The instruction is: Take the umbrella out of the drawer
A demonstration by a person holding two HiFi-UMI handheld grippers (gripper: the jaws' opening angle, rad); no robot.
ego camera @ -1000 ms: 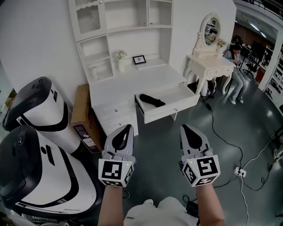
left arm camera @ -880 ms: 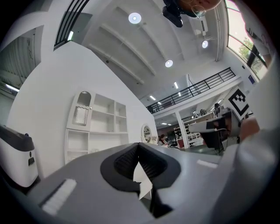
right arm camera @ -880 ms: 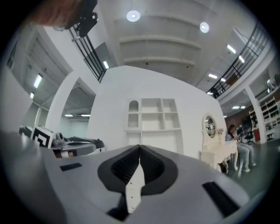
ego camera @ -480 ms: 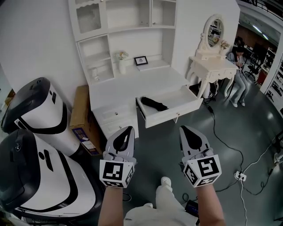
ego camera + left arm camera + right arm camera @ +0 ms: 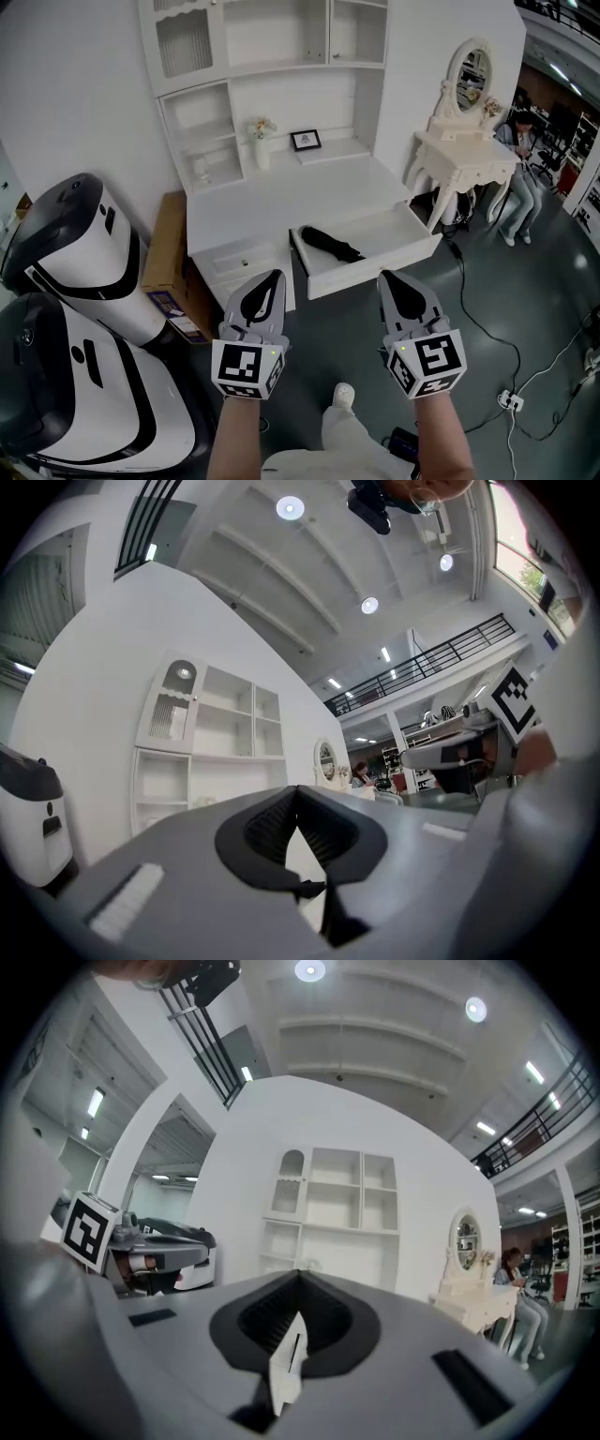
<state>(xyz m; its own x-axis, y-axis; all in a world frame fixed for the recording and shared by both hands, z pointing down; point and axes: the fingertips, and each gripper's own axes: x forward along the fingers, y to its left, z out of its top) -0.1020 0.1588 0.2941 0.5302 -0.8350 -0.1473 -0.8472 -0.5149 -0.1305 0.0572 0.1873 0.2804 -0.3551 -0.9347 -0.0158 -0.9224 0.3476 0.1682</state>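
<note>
**Both claws shut, well short of the drawer: the risks lie in the reach**

The slim black folded umbrella [image 5: 330,244] lies slantwise inside the open white drawer [image 5: 375,267], towards its left end and close to its left wall. The left claw [image 5: 272,277] and the right claw [image 5: 386,277] hang side by side on the near side of the drawer's front panel. Each has its jaws pressed together with nothing between them, and neither touches anything.

The likeliest failure is arriving at the umbrella with the jaws closed. They would only nudge it along the drawer bottom or wedge it against the left wall, so one claw must open before it dips in.

The umbrella looks smooth and tapered. A pinch near one end would probably let it swing down and catch on the drawer's rim as it lifts. A grip near its middle seems safer.

A low approach could knock the drawer's front panel and push it back under the white counter [image 5: 281,202]. A black cable [image 5: 478,323] trails over the floor to the right of the drawer and could snag a foot.
</note>
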